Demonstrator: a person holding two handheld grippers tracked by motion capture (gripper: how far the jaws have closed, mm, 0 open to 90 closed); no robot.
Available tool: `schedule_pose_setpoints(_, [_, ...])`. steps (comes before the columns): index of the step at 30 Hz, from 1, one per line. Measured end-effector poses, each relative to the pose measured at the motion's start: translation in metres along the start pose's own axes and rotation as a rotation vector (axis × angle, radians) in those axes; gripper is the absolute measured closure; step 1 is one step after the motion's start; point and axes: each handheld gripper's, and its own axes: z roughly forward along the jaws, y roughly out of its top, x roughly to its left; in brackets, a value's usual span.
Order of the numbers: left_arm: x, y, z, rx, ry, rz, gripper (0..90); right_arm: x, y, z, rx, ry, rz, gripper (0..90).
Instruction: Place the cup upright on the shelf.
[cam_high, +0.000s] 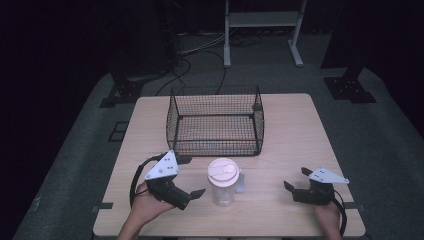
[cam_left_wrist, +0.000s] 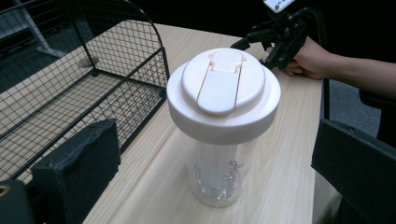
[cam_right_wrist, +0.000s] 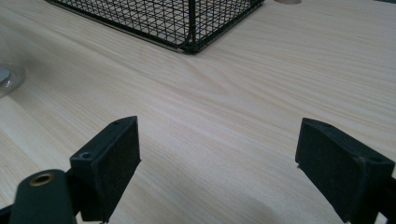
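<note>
From the high view, a clear plastic cup with a white lid stands upright near the front middle of the light wooden table. A black wire basket sits just beyond it at 12 o'clock, close but apart. The left tongs lie at the cup's 9 o'clock, jaws spread wide and aimed at it, not touching. The right tongs rest well apart at its 3 o'clock, jaws also wide, holding nothing.

The left gripper view adds what the high view cannot: the lid has a flip tab across its top, faint printed marks show on the clear wall of the cup, and the basket stands at 10 o'clock with a curved wire rim. The right tongs and their hand appear beyond at 1 o'clock.

The right gripper view shows bare wood grain between its open jaws, the basket's corner at 12 o'clock.
</note>
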Motion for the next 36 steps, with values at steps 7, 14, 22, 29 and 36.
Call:
schedule_pose_setpoints(7, [-0.002, 0.004, 0.006, 0.023, -0.011, 0.004, 0.3, 0.000, 0.000, 0.000, -0.001, 0.003, 0.000, 12.9])
schedule_pose_setpoints(14, [-0.003, 0.008, 0.011, 0.040, -0.027, 0.013, 0.3, 0.000, 0.000, 0.000, -0.002, 0.005, -0.001, 12.9])
schedule_pose_setpoints(22, [-0.003, 0.012, 0.020, 0.067, -0.045, 0.011, 0.3, -0.001, 0.000, 0.000, -0.005, 0.010, 0.000, 12.9])
schedule_pose_setpoints(29, [-0.002, 0.015, 0.026, 0.090, -0.056, 0.013, 0.3, -0.001, 0.000, 0.000, -0.004, 0.012, 0.000, 12.9])
schedule_pose_setpoints(36, [-0.003, 0.015, 0.035, 0.120, -0.067, 0.014, 0.3, -0.001, 0.000, -0.001, -0.018, 0.029, 0.002, 12.9])
